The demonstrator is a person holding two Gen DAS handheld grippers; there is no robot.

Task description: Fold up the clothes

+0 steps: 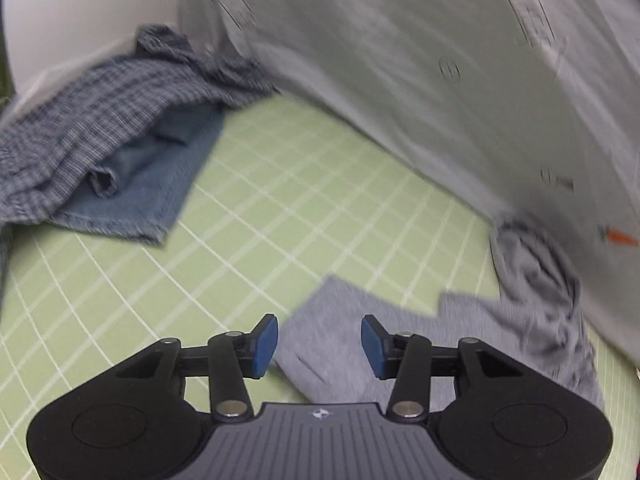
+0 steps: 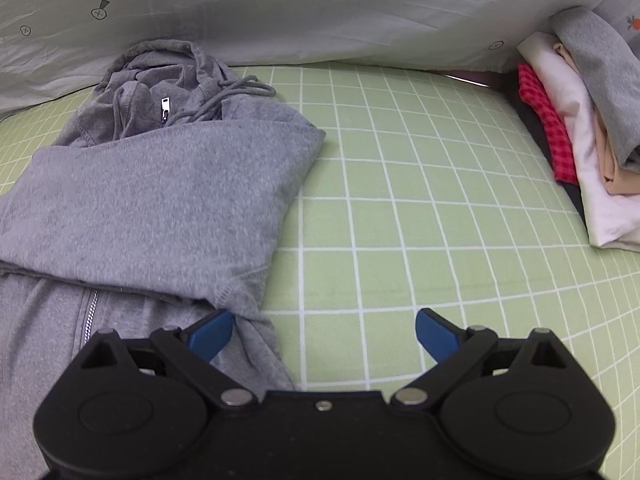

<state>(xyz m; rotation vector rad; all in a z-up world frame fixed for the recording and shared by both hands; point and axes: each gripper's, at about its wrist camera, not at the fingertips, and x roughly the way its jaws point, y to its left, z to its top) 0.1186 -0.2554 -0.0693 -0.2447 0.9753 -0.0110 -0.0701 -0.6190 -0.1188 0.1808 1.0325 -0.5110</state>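
Observation:
A grey zip hoodie (image 2: 160, 184) lies on the green checked sheet (image 2: 400, 200), with one sleeve folded across its body and the hood bunched at the far end. My right gripper (image 2: 324, 330) is open and empty, at the hoodie's near right edge; its left finger is beside the cuff. In the left wrist view the hoodie (image 1: 360, 344) shows as a grey corner and a bunched part at right. My left gripper (image 1: 319, 340) is open and empty just above that grey corner. The left view is blurred.
A pile of unfolded clothes, a checked blue shirt (image 1: 100, 120) over blue denim (image 1: 152, 184), lies at the left. A stack of folded clothes (image 2: 576, 128) stands at the right. A white carrot-print sheet (image 2: 320, 8) rises along the far side.

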